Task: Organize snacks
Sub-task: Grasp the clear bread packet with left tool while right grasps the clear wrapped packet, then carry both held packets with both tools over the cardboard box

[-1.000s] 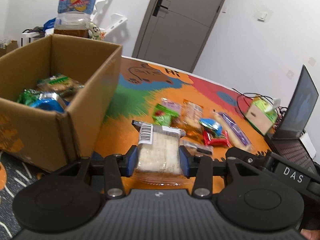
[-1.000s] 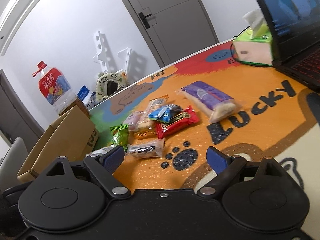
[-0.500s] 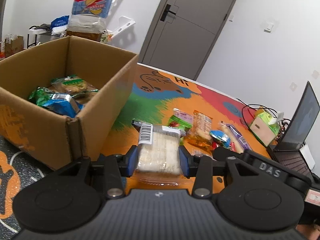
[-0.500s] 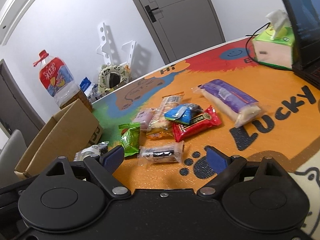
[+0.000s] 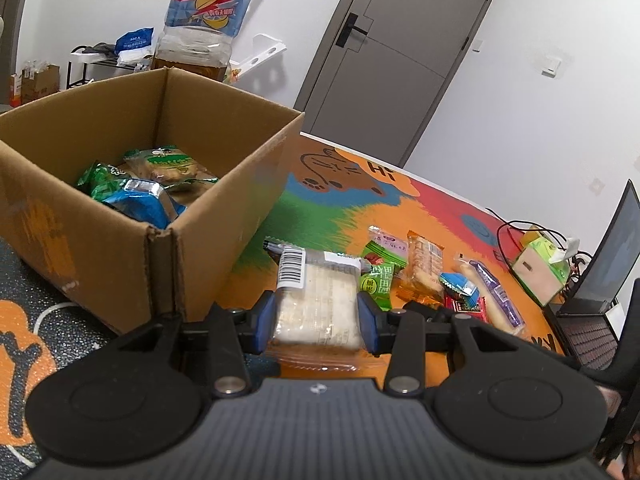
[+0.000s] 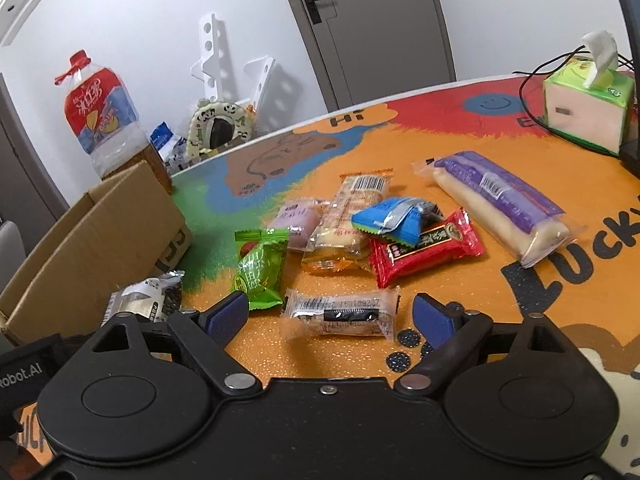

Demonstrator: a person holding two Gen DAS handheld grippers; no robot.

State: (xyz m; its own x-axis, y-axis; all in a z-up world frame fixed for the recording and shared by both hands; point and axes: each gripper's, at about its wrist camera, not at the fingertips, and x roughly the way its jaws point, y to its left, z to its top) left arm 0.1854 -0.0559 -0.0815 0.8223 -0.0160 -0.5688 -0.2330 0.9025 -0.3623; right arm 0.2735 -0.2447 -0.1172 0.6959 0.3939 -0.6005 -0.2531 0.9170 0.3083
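Observation:
My left gripper (image 5: 316, 320) is shut on a clear-wrapped white cake snack (image 5: 316, 304) with a barcode, held above the mat just right of the cardboard box (image 5: 224, 220). The box holds several green and blue packets (image 5: 136, 192). My right gripper (image 6: 330, 314) is open, low over the mat, with a small clear-wrapped dark-filled snack (image 6: 340, 312) lying between its fingers. Beyond it lie a green packet (image 6: 260, 268), a red packet (image 6: 424, 248), a blue packet (image 6: 392, 220), an orange-wrapped biscuit (image 6: 344, 224), a pink packet (image 6: 292, 220) and a long purple bread pack (image 6: 500, 204).
A big iced tea bottle (image 5: 204, 20) stands behind the box. A tissue box (image 6: 588, 108) with cables and a laptop (image 5: 600, 272) sit at the mat's right. The held snack and the left gripper show at the right wrist view's left edge (image 6: 144, 300).
My left gripper has risen and moved toward the box with the white snack. My right gripper has advanced toward the snack pile, bringing the small clear-wrapped snack between its open fingers.

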